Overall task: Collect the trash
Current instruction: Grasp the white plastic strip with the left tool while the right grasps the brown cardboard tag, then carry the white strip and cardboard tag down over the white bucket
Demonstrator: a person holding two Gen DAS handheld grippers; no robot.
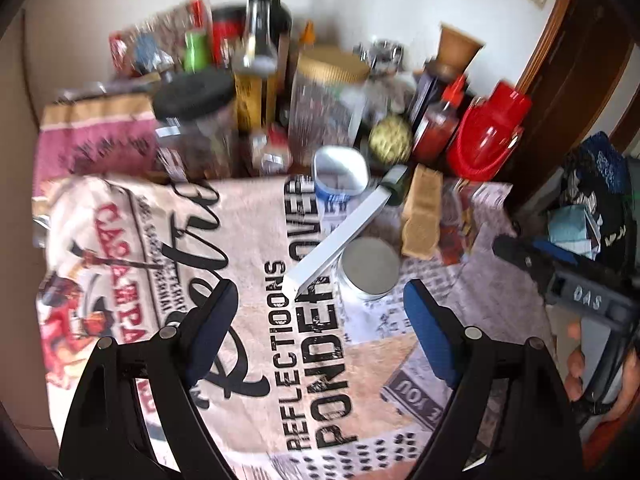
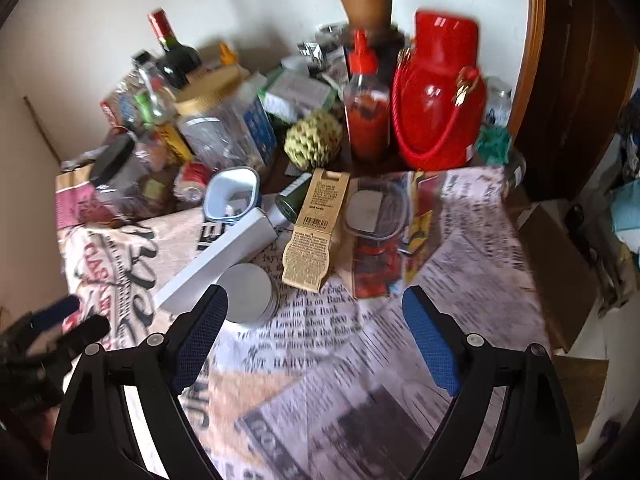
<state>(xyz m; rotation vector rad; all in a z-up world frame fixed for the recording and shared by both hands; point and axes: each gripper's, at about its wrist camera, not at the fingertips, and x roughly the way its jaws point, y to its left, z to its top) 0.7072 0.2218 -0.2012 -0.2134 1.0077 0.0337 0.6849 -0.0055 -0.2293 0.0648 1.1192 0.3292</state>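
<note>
A: Left wrist view?
B: Left hand-held gripper is hovering released over the worktop; white box lying just ahead, round tin beside it.
A: Right wrist view?
B: Right hand-held gripper is hanging released; kraft carton lying ahead, tin touching its left fingertip.

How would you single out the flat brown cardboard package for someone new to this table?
Start at the big red jug at the back. On the printed tablecloth in front of it lies the brown cardboard package, between the long white box and a clear lidded container. It alone is kraft brown with black print.
</note>
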